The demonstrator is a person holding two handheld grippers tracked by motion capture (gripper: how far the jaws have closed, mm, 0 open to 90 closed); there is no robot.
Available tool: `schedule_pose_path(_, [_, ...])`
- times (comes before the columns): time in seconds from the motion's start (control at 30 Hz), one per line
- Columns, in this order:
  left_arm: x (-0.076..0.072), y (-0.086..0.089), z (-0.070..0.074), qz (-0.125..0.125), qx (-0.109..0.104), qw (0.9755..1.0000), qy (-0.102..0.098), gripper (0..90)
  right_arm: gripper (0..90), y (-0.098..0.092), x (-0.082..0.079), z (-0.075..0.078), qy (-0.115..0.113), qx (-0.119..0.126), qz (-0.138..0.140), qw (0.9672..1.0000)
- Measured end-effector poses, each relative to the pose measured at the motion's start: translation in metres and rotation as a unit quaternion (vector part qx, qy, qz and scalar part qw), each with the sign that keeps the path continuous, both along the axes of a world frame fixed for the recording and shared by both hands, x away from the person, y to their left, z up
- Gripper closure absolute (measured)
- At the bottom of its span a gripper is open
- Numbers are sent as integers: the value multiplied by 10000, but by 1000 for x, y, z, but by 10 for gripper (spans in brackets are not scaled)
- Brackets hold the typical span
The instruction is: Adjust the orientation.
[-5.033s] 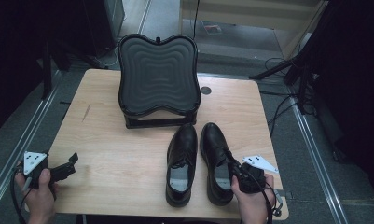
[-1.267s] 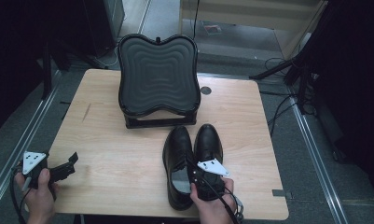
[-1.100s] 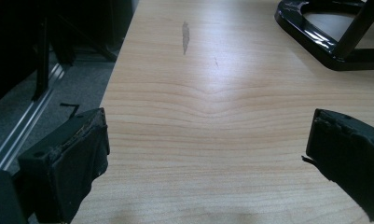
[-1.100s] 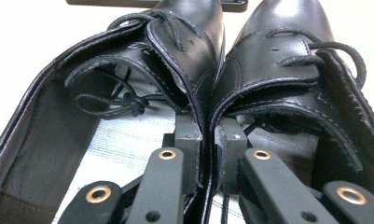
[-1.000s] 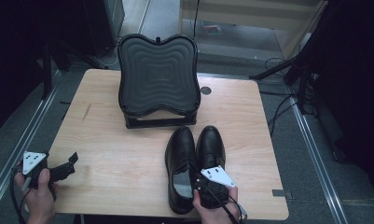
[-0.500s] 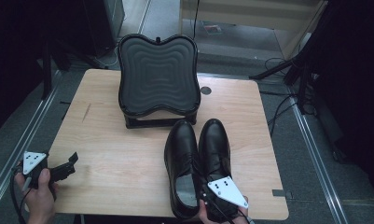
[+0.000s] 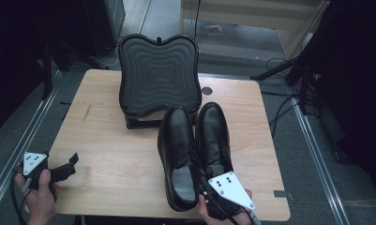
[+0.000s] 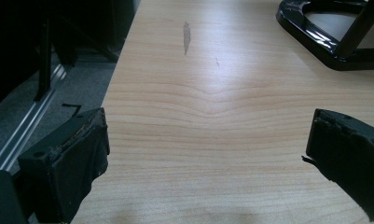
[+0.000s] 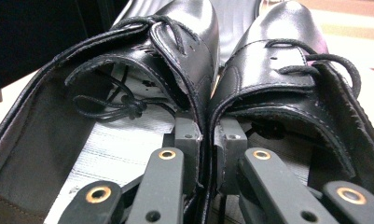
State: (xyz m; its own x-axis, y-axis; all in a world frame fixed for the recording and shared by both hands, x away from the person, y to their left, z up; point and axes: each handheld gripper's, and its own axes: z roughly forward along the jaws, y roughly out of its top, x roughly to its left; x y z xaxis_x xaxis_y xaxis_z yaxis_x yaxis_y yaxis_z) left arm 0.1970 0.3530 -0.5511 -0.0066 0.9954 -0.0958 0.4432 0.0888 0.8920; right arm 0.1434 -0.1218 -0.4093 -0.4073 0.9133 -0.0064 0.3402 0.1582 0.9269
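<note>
Right gripper (image 9: 205, 140) was clamped on the inner walls of both shoes (image 7: 195, 150), pair together near the table's (image 7: 110, 164) front edge; placement pending. Left gripper (image 7: 59, 171) idle, jaws wide.

**Count on the table**

Two black lace-up shoes (image 7: 177, 154) (image 7: 215, 136), side by side. One black ribbed footrest (image 7: 158, 77). One wooden table (image 7: 115, 154). Two tongs: left tongs (image 7: 66, 169), right tongs (image 9: 205, 135). Two hands, one per tongs.
</note>
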Motion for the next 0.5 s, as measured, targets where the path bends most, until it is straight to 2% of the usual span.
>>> schedule_pose_path(0.5, [0,1,0,-13,-37,10000,-25,0,825,24,34,34,-599,50,160,9981])
